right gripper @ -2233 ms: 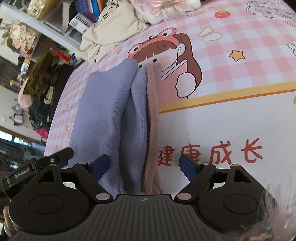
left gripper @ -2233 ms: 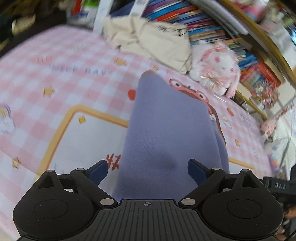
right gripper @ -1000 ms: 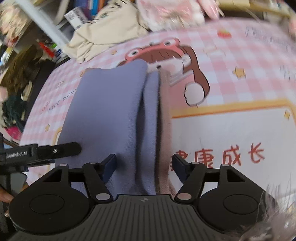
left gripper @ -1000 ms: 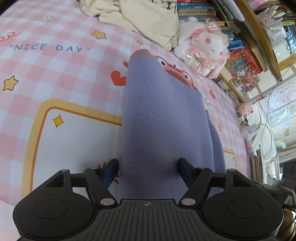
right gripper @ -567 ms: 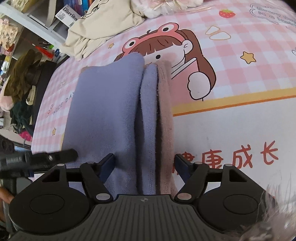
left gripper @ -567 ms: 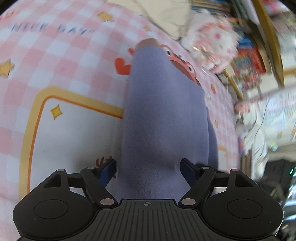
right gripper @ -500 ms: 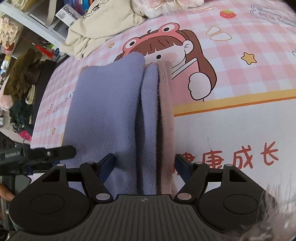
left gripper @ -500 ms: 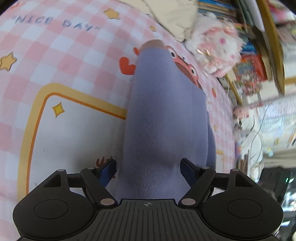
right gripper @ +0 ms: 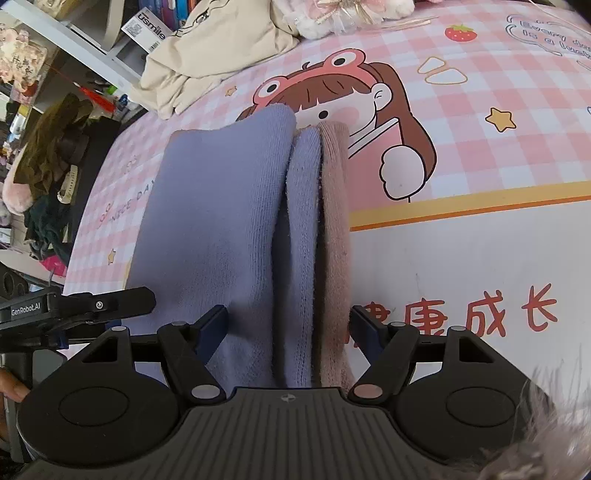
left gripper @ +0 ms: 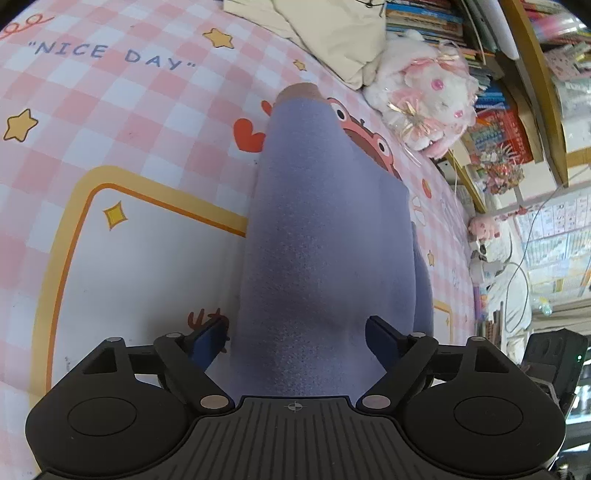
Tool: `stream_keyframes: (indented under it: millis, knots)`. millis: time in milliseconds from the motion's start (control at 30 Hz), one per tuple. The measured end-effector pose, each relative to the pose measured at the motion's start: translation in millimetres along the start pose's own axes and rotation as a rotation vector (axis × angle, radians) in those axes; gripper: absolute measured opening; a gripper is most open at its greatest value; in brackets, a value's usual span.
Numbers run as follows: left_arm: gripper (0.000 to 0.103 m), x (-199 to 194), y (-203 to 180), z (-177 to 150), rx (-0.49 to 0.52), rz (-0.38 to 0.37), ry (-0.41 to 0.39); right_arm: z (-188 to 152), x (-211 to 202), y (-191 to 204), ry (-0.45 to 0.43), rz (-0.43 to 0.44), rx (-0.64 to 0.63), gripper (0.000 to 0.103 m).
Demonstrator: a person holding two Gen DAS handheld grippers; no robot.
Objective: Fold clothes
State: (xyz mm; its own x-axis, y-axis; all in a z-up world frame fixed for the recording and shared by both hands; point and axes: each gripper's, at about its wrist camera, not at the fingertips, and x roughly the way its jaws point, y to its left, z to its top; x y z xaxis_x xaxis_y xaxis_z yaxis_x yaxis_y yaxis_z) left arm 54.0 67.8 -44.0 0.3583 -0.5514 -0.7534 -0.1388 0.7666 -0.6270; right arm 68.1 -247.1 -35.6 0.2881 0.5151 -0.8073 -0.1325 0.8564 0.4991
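garment [left gripper: 325, 236]: on the mat [left gripper: 140, 266], between both grippers' fingers
plush toy [left gripper: 428, 96]: beyond garment
sweatshirt [right gripper: 210, 62]: far edge

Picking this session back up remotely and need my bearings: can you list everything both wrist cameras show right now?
purple garment: 1, lavender with pinkish-brown lining, folded lengthwise, mid-bed between both claws
bedsheet: 1, pink check with cartoon print, underneath
beige garment: 1, cream, crumpled at bed's far edge
plush toy: 1, white and pink, beside beige garment
books: many, mixed colours, shelves behind bed
left claw: 1, black, open, straddling garment
right claw: 1, black, open, straddling garment
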Motion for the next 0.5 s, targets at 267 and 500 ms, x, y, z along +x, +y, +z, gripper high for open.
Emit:
stream_keyframes:
  millis: [267,500]
  knots:
    - [0.087,4.3,-8.1,2.8,-0.005,0.054,0.010,-3.0,-0.1,1.8,-0.017,-0.004,-0.018,0.072]
    - [0.087,2.6,-1.8,-0.8,-0.093,0.045,-0.039,-4.9,-0.1,3.9,-0.014,-0.020,-0.021,0.071]
